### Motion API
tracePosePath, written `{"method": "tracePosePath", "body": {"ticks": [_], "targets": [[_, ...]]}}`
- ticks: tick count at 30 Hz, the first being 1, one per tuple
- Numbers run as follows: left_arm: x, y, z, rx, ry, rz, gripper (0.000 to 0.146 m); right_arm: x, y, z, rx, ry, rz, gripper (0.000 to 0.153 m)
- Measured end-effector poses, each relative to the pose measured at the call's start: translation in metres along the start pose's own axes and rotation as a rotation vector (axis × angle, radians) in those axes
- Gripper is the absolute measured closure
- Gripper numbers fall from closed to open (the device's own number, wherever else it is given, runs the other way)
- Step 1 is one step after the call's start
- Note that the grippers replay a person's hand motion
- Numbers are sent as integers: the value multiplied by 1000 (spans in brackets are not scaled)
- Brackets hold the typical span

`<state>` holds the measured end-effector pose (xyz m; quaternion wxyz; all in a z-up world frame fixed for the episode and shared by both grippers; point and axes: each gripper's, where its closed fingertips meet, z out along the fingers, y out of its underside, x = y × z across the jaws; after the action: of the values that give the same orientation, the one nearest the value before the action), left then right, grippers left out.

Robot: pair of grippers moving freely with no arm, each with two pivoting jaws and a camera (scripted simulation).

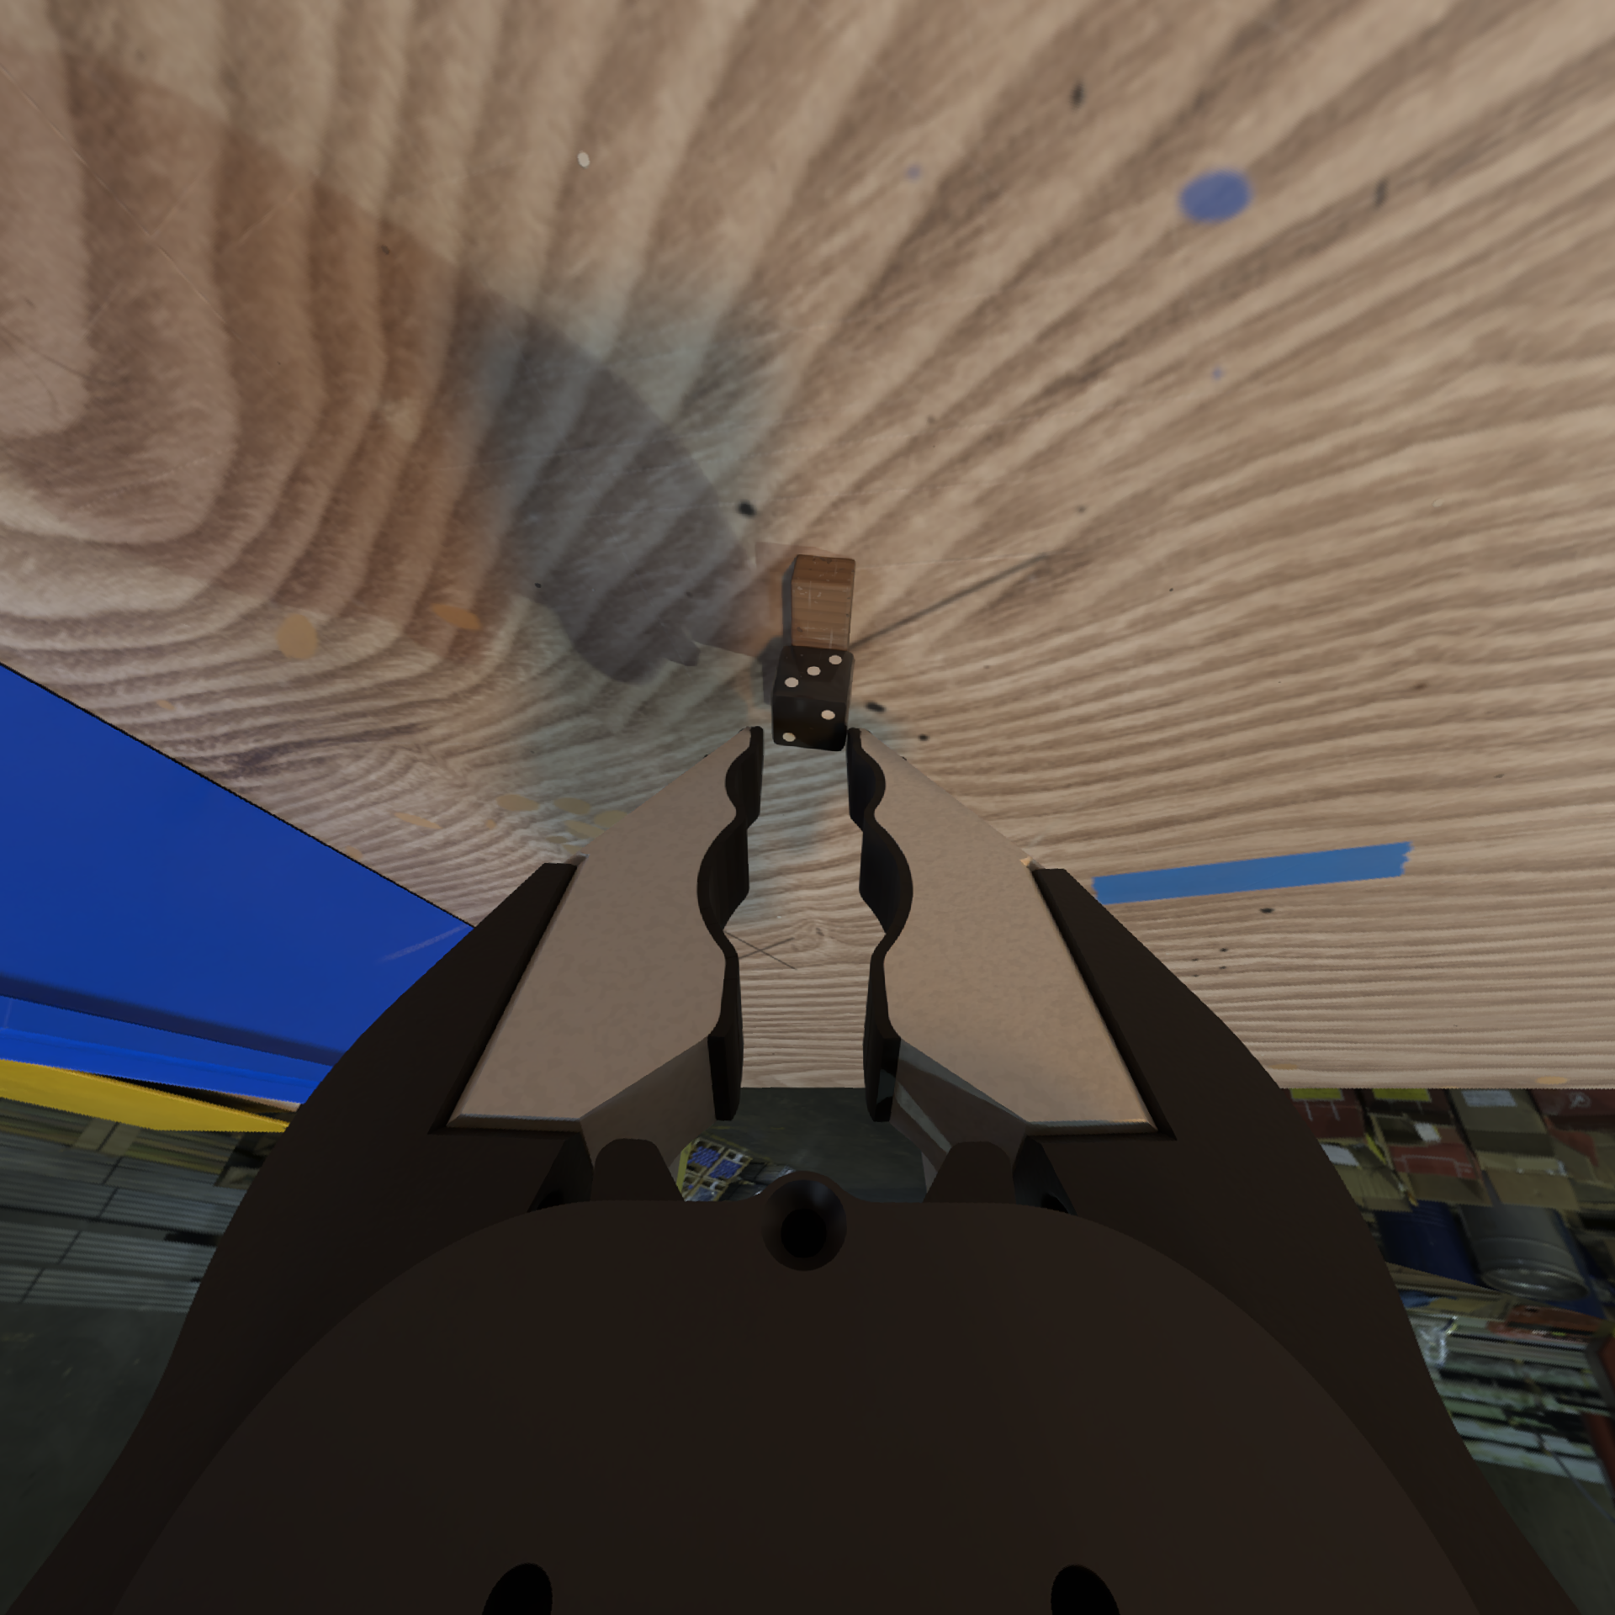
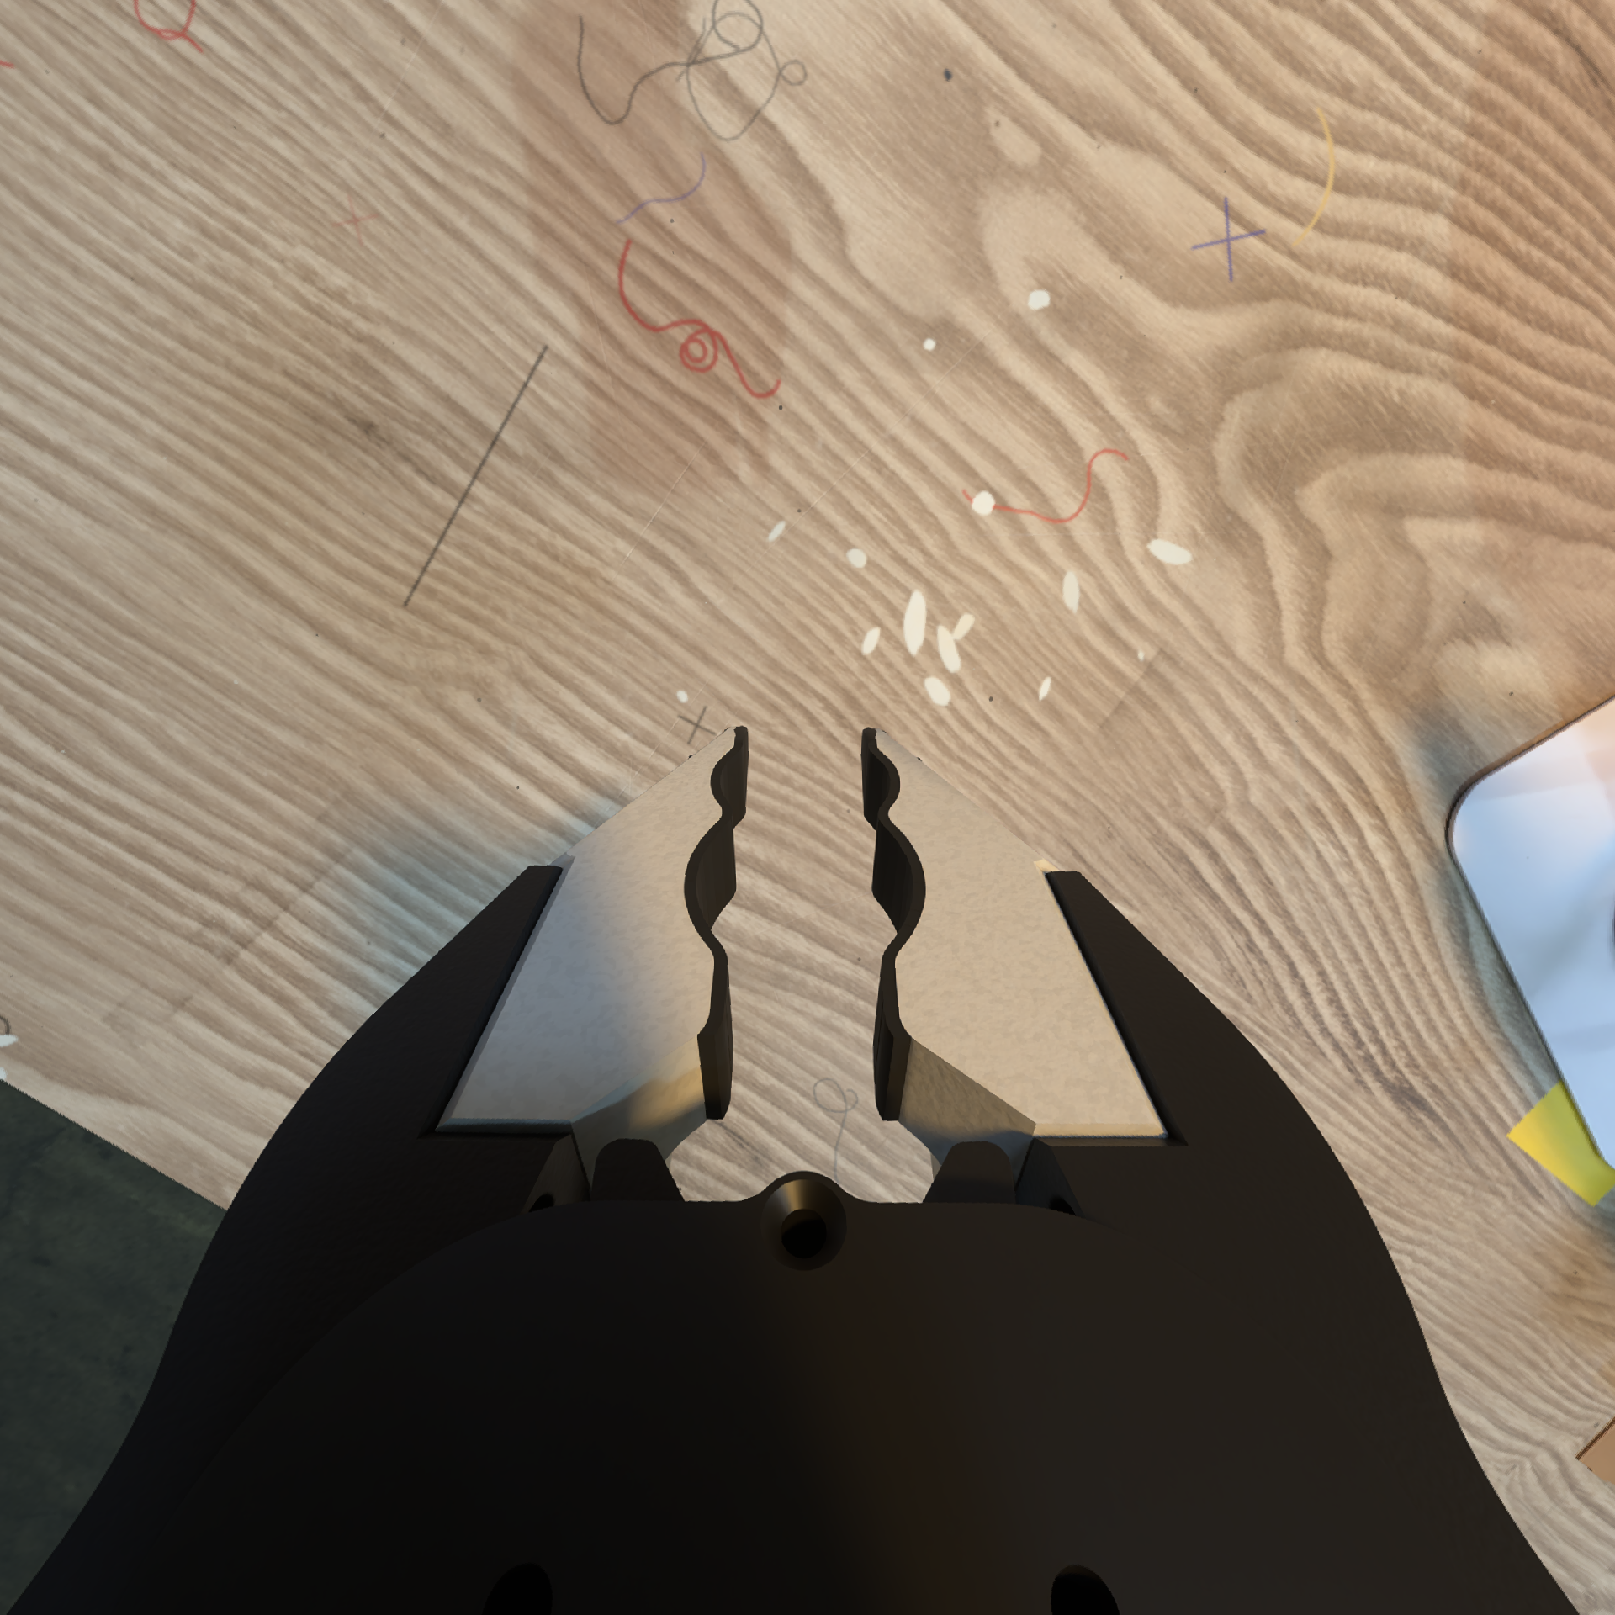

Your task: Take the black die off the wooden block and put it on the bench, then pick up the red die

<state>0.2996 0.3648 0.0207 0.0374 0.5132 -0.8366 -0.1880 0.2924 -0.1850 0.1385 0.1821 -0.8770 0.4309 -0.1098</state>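
Worktop: pale wood with bold, wavy grain; you see scattered dark specks, a round blue paint spot and a strip of blue tape on it.
Wooden block: a small, square-edged brown piece with fine striped grain, lying on the worktop.
Black die: a glossy cube with white pips, touching the block's near face, just beyond your left fingertips.
Left tongs: released, the jaws parted around bare wood; matte grey pads with scalloped black inner edges, tips flanking the die's near edge, grasping nothing.
Right tongs: released and empty, over wood marked with red and grey scribbles and cream paint flecks.
Right edge of your right view: a white, round-cornered tray and a yellow sticky note.
Red die: you cannot see it in either view.
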Motion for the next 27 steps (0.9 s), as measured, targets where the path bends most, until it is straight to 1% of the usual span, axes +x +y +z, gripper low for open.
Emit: {"method": "tracePosePath", "body": {"ticks": [1, 6, 14, 20, 23, 27], "targets": [[0, 0, 0, -1, -4, 6, 130, 0, 0, 0, -1, 0, -1, 127], [2, -2, -1, 4, -43, 46, 130, 0, 0, 1, -6, 5, -4, 127], [15, -5, -4, 25, 0, 56, 130, -1, 1, 4, -28, 7, -11, 127], [20, -10, -6, 52, -1, 77, 130, -2, 2, 7, -42, 5, -14, 127], [24, -11, -8, 69, 31, 68, 130, -2, 2, 8, -49, 2, -15, 127], [24, -11, -15, 77, 39, 71, 130, 0, 4, 9, -59, 5, -11, 128]]}}
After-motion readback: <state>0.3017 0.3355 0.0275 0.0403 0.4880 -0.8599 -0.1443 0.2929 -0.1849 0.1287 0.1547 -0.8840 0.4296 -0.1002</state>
